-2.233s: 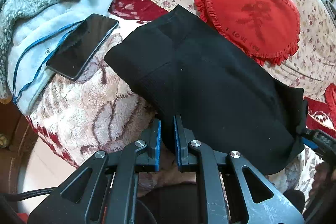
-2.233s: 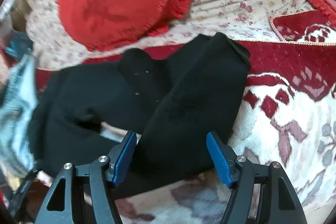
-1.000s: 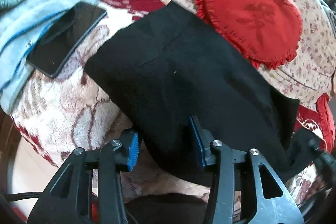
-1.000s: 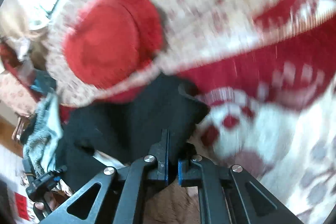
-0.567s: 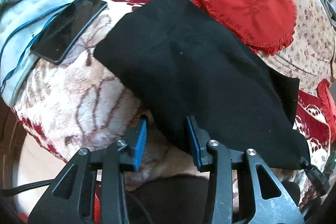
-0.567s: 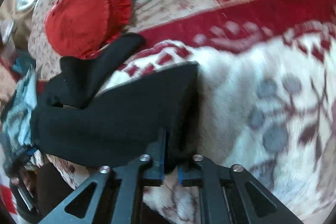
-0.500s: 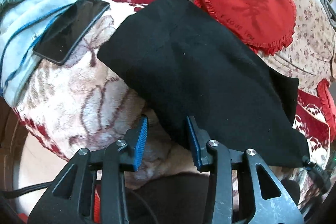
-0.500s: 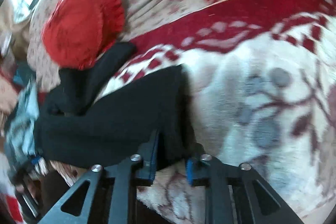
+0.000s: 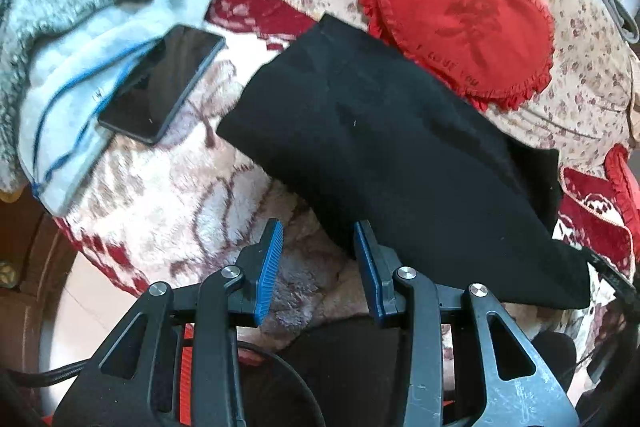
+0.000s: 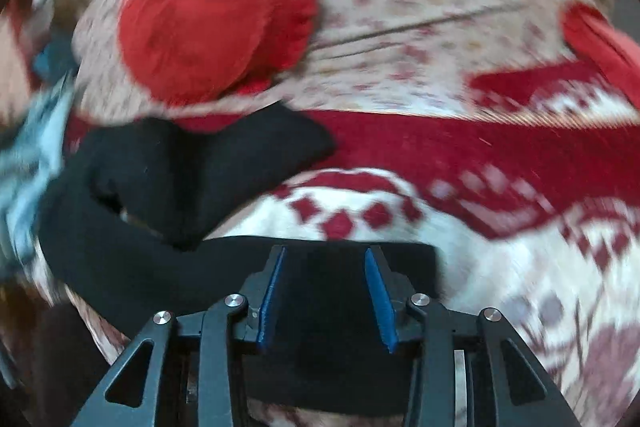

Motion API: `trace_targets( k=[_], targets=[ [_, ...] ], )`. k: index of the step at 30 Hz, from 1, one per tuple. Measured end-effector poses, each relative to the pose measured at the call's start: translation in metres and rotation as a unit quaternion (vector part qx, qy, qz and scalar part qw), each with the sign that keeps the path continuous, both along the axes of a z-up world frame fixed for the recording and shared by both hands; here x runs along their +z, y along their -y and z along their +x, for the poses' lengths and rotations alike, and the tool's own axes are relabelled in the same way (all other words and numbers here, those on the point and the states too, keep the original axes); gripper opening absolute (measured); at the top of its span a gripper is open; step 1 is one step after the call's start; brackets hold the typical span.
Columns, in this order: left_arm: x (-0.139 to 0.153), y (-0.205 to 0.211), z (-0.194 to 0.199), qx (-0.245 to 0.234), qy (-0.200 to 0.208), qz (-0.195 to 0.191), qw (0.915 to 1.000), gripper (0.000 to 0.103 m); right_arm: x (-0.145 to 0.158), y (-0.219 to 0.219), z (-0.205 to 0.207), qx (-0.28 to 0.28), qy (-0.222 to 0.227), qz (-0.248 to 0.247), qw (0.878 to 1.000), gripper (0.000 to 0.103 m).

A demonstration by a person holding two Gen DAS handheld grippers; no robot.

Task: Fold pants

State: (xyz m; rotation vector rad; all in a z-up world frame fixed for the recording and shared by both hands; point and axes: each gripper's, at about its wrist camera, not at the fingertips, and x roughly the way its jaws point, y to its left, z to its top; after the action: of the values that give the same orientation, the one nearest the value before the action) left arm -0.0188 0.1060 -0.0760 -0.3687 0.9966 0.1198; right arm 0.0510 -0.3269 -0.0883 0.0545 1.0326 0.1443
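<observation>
a fleecy blanket [image 9: 172, 211] carries black pants [image 9: 400, 155], a phone [image 9: 160, 83], a red heart cushion [image 9: 464, 23].

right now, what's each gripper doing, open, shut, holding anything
Left gripper: open, holding nothing; the black pants edge lies beside its right pad.
Right gripper: open, jaws have just been opening; pants fabric lies between the pads, not pinched.

Right wrist view was motion-blurred: red cushion [image 10: 212, 19] beyond the fingers [image 10: 272, 291] lost its frill detail. Black pants [image 10: 320, 287] ran under the jaws, near edge hidden; probably no pad contact. Phone [image 9: 160, 83] left of left fingers [image 9: 268, 263] partly hid pale cloth [image 9: 64, 99].
</observation>
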Motion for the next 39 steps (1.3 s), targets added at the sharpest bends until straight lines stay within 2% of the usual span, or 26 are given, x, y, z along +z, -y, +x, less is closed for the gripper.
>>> trace_targets(
  k=[4, 7, 11, 14, 16, 18, 23, 24, 25, 27, 29, 34, 37, 39],
  targets=[
    [0.008, -0.001, 0.003, 0.006, 0.011, -0.01, 0.9999, 0.045, -0.003, -0.032, 0.021, 0.044, -0.013, 0.051, 0.998, 0.039],
    [0.006, 0.003, 0.009, 0.002, 0.009, -0.013, 0.9999, 0.048, -0.003, -0.062, 0.034, 0.074, -0.016, 0.048, 0.996, 0.039],
    [-0.003, 0.01, 0.018, -0.004, -0.004, -0.018, 0.9998, 0.048, -0.012, -0.109, 0.054, 0.125, -0.031, -0.005, 0.992, 0.039],
    [-0.009, 0.013, 0.023, -0.007, -0.013, -0.021, 0.9997, 0.048, -0.039, -0.133, 0.072, 0.146, -0.045, -0.089, 0.984, 0.039],
    [-0.012, 0.013, 0.025, -0.007, -0.017, -0.019, 0.9997, 0.048, -0.04, -0.135, 0.079, 0.163, 0.001, -0.115, 0.98, 0.039],
    [-0.015, 0.012, 0.03, -0.005, -0.022, -0.017, 0.9996, 0.048, -0.038, -0.128, 0.094, 0.149, 0.011, -0.132, 0.98, 0.039],
    [-0.02, 0.014, 0.039, 0.0, -0.027, -0.025, 0.9993, 0.048, -0.035, -0.106, 0.141, 0.089, 0.042, -0.119, 0.988, 0.039],
    [-0.019, 0.016, 0.039, -0.004, -0.025, -0.022, 0.9994, 0.048, -0.034, -0.101, 0.145, 0.084, 0.034, -0.1, 0.991, 0.039],
    [-0.019, 0.017, 0.039, -0.007, -0.024, -0.018, 0.9995, 0.048, -0.031, -0.09, 0.149, 0.082, 0.014, -0.053, 0.995, 0.039],
    [-0.02, 0.018, 0.038, -0.012, -0.023, -0.01, 0.9996, 0.048, -0.024, -0.08, 0.142, 0.078, -0.007, 0.001, 0.997, 0.039],
    [-0.022, 0.016, 0.037, -0.01, -0.026, -0.017, 0.9995, 0.048, -0.014, -0.073, 0.117, 0.099, -0.017, 0.027, 0.995, 0.039],
    [-0.024, 0.015, 0.035, -0.004, -0.029, -0.032, 0.9991, 0.048, -0.015, -0.072, 0.059, 0.19, -0.053, -0.002, 0.98, 0.039],
    [-0.023, 0.019, 0.032, -0.007, -0.031, -0.033, 0.999, 0.048, -0.026, -0.074, 0.041, 0.218, -0.056, -0.04, 0.973, 0.04],
    [-0.021, 0.022, 0.03, -0.009, -0.032, -0.027, 0.9991, 0.048, -0.027, -0.067, 0.037, 0.221, -0.047, -0.029, 0.974, 0.04]
  ],
)
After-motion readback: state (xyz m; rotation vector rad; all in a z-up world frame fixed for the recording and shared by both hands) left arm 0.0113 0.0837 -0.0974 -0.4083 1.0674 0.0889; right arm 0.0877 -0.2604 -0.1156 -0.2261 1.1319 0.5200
